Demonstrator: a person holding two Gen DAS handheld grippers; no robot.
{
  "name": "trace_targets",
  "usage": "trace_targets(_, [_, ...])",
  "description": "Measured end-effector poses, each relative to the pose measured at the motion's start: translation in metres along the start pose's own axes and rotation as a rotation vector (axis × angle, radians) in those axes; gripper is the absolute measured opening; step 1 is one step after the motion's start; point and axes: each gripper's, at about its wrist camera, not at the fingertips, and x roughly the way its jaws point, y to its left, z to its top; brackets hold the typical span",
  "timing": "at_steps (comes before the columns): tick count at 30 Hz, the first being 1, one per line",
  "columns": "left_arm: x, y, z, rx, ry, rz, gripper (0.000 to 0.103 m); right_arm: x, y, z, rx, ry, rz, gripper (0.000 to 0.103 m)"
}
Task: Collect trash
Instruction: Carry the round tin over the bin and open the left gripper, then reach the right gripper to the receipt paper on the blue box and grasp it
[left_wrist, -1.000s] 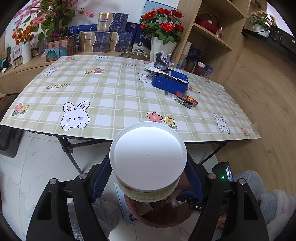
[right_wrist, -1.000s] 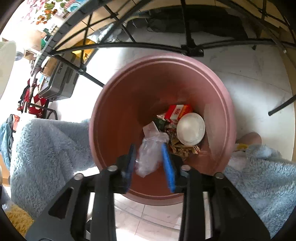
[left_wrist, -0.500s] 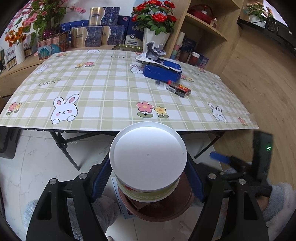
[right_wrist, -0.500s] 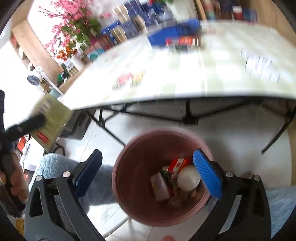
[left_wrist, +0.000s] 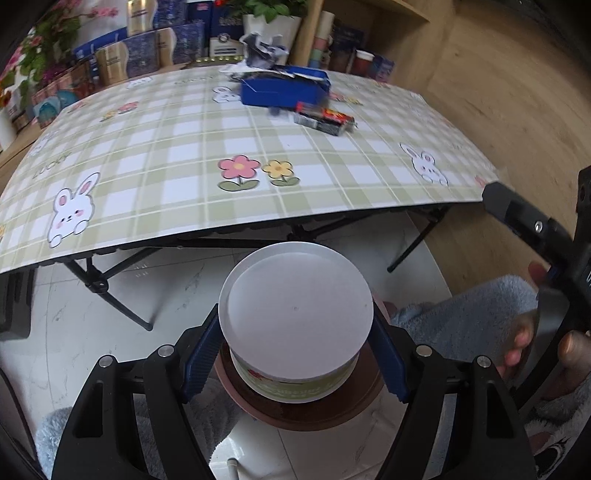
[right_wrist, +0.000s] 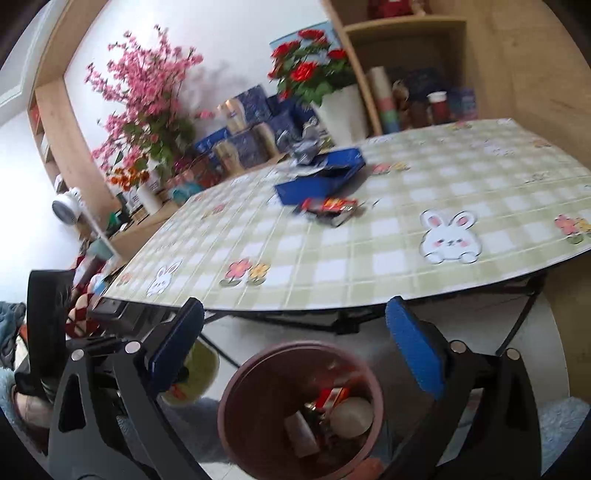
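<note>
Your left gripper (left_wrist: 295, 354) squeezes a round tub with a white lid (left_wrist: 295, 314), right above the brown trash bin (left_wrist: 295, 410) on the floor. Your right gripper (right_wrist: 295, 350) is spread wide and holds nothing, over the same bin (right_wrist: 299, 410). A blue box (right_wrist: 321, 177) and a red-and-black pack (right_wrist: 328, 208) lie near the table's far edge.

A white pot of red roses (right_wrist: 338, 107) stands behind the checked tablecloth (right_wrist: 369, 254).

Left tool (left_wrist: 295, 354) clamped tight; right tool (right_wrist: 295, 354) spread wide.
</note>
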Motion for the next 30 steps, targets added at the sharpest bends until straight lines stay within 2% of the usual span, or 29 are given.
trace_targets(4, [0.018,-0.008,0.002,0.028,0.044,-0.011,0.073,-0.001,-0.007,-0.006,-0.016,-0.012,-0.073,0.097])
trace_targets(10, [0.042,-0.016,0.002,0.057,0.105,-0.012,0.073,-0.003,-0.019,-0.010,0.037,-0.009,-0.098,0.097])
trace_targets(13, [0.049,-0.018,0.002,0.051,0.119,-0.020,0.073,-0.003,-0.019,-0.011,0.030,-0.007,-0.141,0.097])
trace_targets(19, [0.057,-0.015,0.000,0.036,0.141,-0.024,0.074,-0.004,-0.017,-0.013,0.028,-0.002,-0.134,0.097])
trace_targets(21, [0.058,-0.014,0.000,0.031,0.146,-0.025,0.085,-0.004,-0.017,-0.013,0.026,-0.002,-0.133,0.097])
trace_targets(24, [0.053,-0.012,0.001,0.017,0.113,-0.020,0.090,-0.004,-0.015,-0.014,0.017,0.000,-0.137,0.097])
trace_targets(30, [0.035,-0.006,0.005,-0.018,0.031,0.040,0.093,-0.003,-0.011,-0.014,-0.006,0.011,-0.151,0.097])
